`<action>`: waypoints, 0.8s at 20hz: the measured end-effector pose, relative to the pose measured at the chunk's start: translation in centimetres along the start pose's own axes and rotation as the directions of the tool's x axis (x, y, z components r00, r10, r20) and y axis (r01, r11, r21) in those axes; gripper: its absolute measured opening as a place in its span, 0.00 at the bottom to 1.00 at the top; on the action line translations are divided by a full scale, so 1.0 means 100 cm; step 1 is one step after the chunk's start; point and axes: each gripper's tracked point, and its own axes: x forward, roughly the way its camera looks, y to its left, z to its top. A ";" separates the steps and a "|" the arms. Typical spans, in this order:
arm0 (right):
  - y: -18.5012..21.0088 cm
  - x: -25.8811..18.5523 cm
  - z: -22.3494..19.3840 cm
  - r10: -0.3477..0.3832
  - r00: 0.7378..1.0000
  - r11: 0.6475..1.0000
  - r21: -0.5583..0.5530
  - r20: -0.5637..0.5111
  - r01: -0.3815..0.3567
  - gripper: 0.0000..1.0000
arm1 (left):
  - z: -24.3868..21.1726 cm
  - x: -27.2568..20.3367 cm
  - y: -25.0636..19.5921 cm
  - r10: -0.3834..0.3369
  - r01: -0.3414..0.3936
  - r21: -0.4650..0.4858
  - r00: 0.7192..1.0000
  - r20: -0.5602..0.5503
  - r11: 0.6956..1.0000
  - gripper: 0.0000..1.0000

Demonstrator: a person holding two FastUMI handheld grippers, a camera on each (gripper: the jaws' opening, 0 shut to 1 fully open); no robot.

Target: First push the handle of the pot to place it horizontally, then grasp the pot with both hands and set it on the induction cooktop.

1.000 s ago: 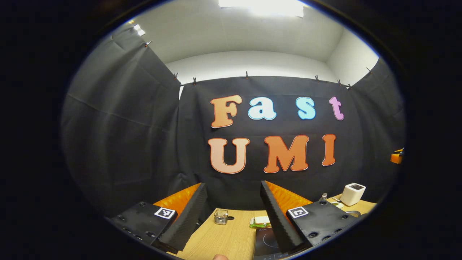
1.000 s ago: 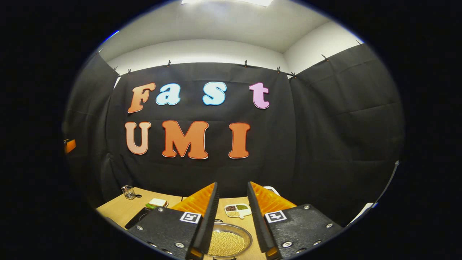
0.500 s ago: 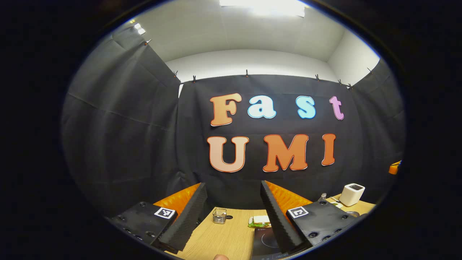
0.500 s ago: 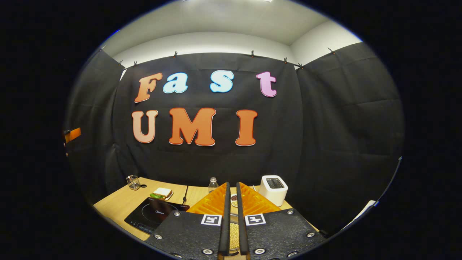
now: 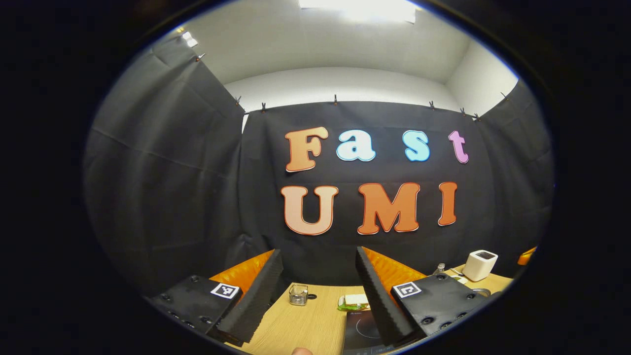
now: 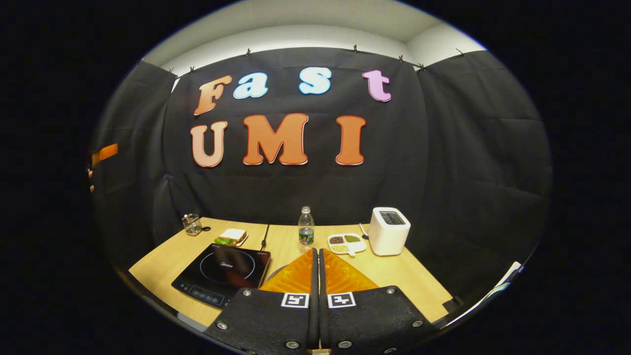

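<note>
The black induction cooktop [image 6: 222, 273] lies on the wooden table [image 6: 157, 266], left of my right gripper [image 6: 316, 250]. That gripper is shut, its fingers pressed together with nothing showing between them. They hide most of the pot; only a thin grey arc of its rim [image 6: 274, 270] peeks out to their left. In the left gripper view my left gripper [image 5: 318, 252] hangs open and empty above the table [image 5: 305, 325], with the cooktop [image 5: 362, 328] by its right finger. A metal rim [image 5: 480, 291], probably the pot, shows past that finger.
Along the back of the table stand a glass cup [image 6: 192, 224], a sandwich on a plate [image 6: 231, 236], a water bottle [image 6: 305, 229], a divided dish of beans [image 6: 346, 241] and a white toaster [image 6: 389, 230]. A black cord [image 6: 265, 236] runs from the cooktop to the wall.
My right gripper has shut and drawn up and back, so the pot of beans seen between its fingers is now hidden and more table shows. The left gripper has hardly moved.
</note>
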 end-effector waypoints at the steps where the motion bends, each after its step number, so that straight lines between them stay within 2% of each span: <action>1: 0.005 0.000 -0.009 0.014 1.000 1.000 -0.001 -0.021 -0.014 0.00 | 0.000 0.000 0.000 -0.001 0.001 0.000 1.000 0.000 1.000 0.98; 9: 0.032 0.011 -0.079 0.085 0.982 0.996 0.019 -0.171 -0.083 0.00 | -0.014 0.004 -0.008 -0.016 0.016 -0.001 0.999 -0.032 1.000 0.97; 16: 0.053 0.017 -0.155 0.145 0.926 0.989 0.040 -0.349 -0.140 0.00 | 0.000 -0.003 -0.013 -0.035 0.035 0.014 0.999 0.009 0.999 0.98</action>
